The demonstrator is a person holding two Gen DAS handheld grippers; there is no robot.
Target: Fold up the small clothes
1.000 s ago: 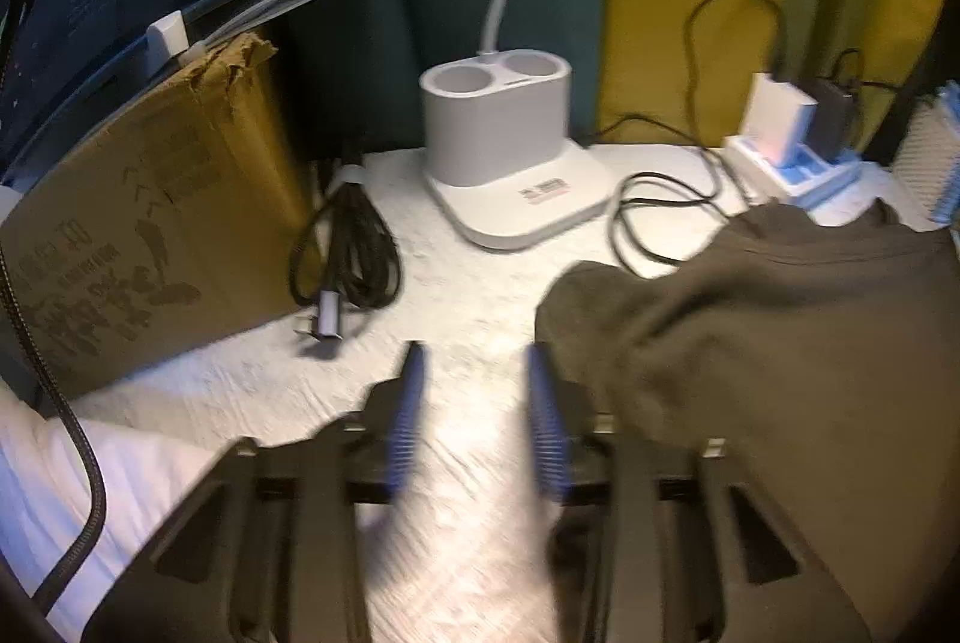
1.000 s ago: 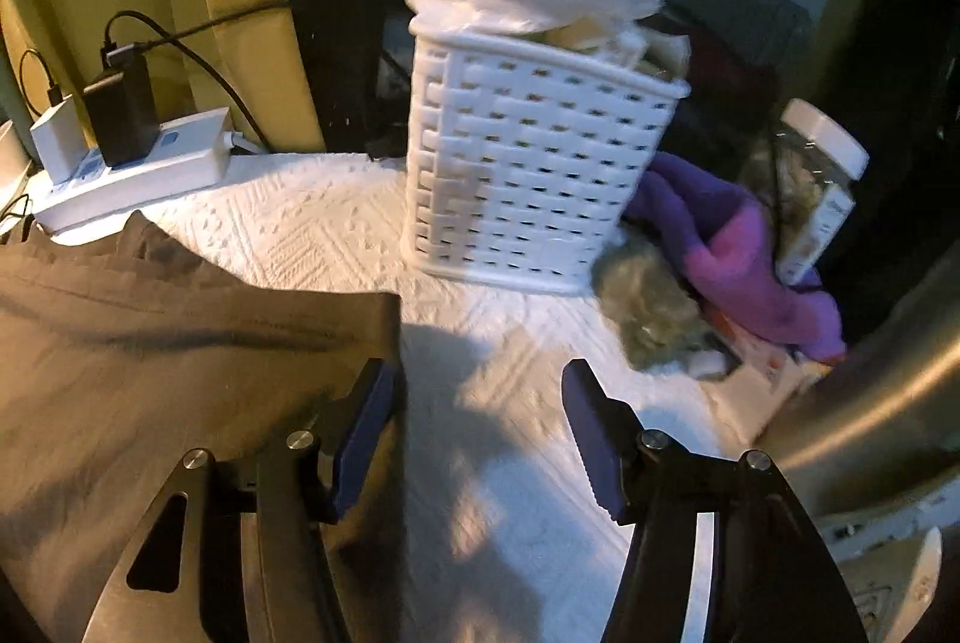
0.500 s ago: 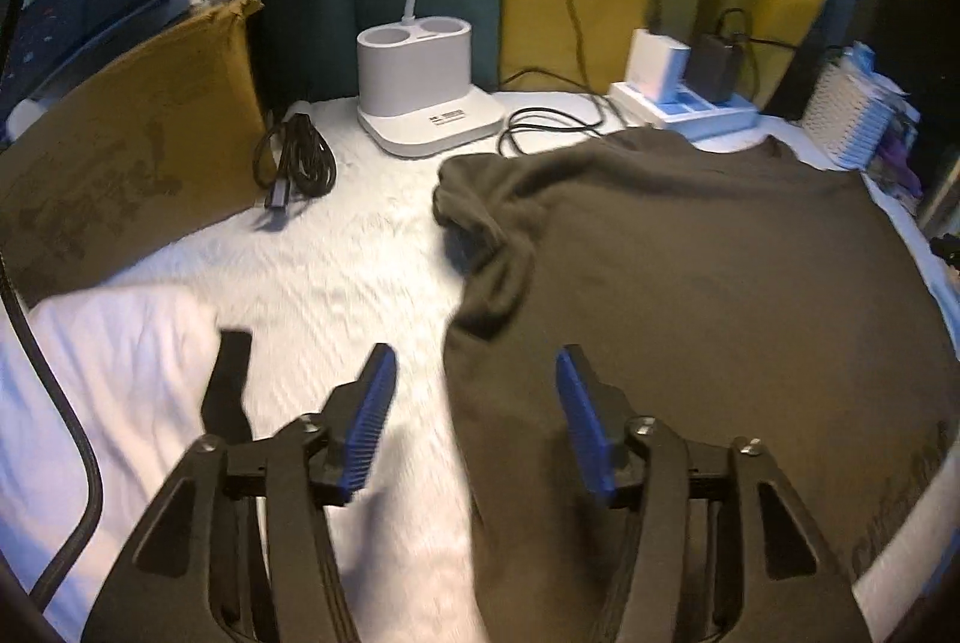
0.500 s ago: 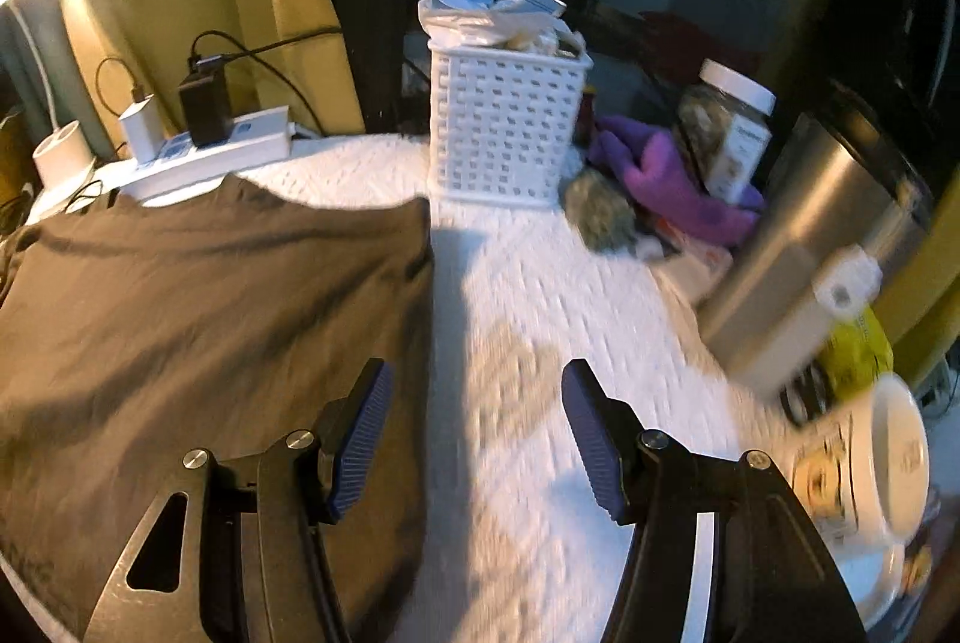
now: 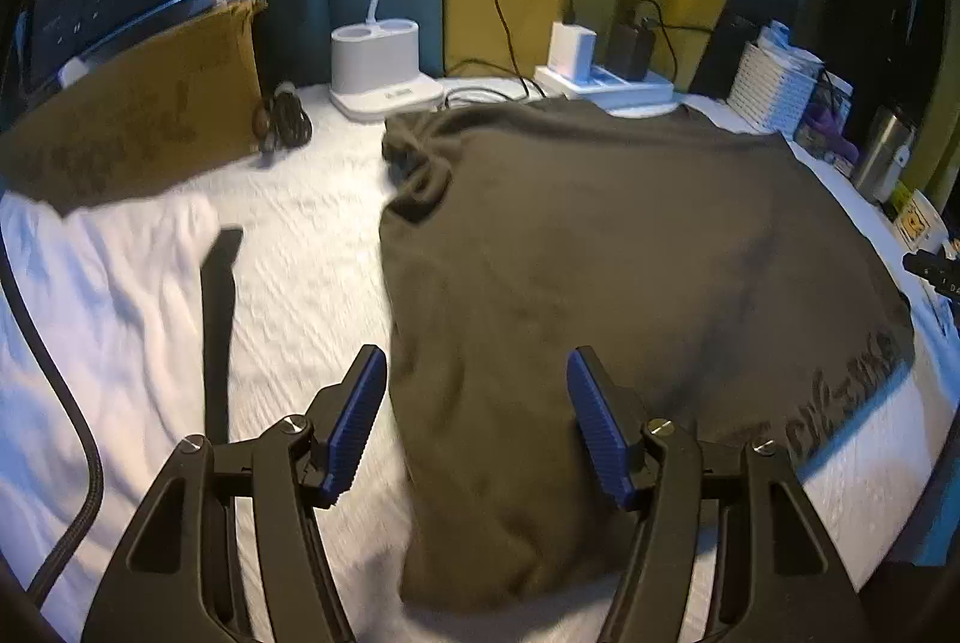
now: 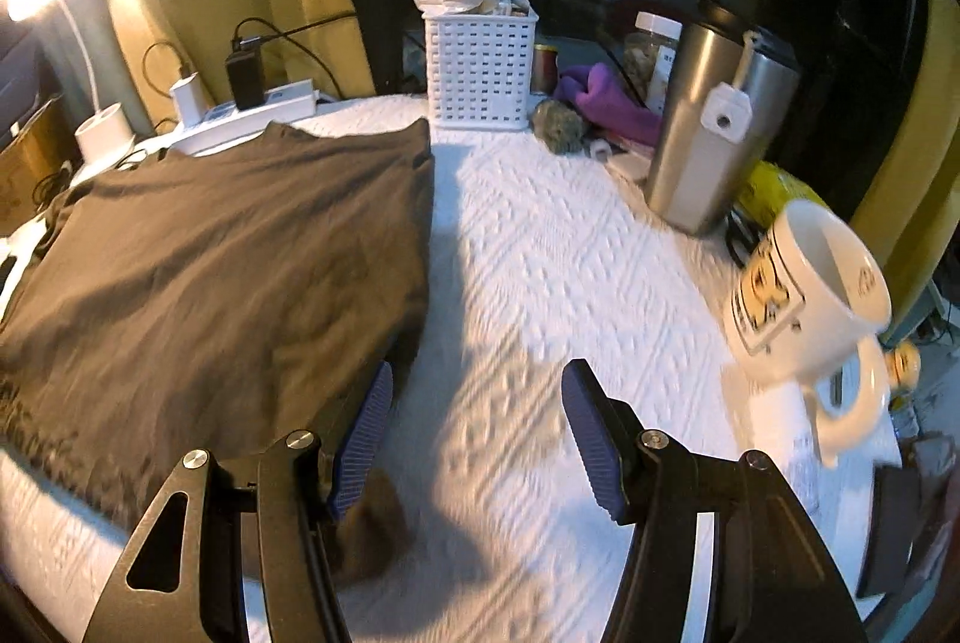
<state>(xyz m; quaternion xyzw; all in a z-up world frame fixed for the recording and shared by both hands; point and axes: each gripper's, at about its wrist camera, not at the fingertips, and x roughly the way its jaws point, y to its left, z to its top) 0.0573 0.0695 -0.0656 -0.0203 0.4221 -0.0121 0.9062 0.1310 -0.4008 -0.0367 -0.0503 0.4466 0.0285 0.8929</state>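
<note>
While our left gripper (image 5: 477,424) and right gripper (image 6: 477,439) gape with nothing between them over the dark shirt (image 5: 600,283) spread on the white cloth (image 6: 540,253), we see 1 white basket (image 6: 480,72) stuffed with crumpled packets.

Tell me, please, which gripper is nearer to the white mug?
Right. The right gripper hangs open just left of the white mug, over the dark shirt's edge. The left gripper is open across the shirt from it.
</note>
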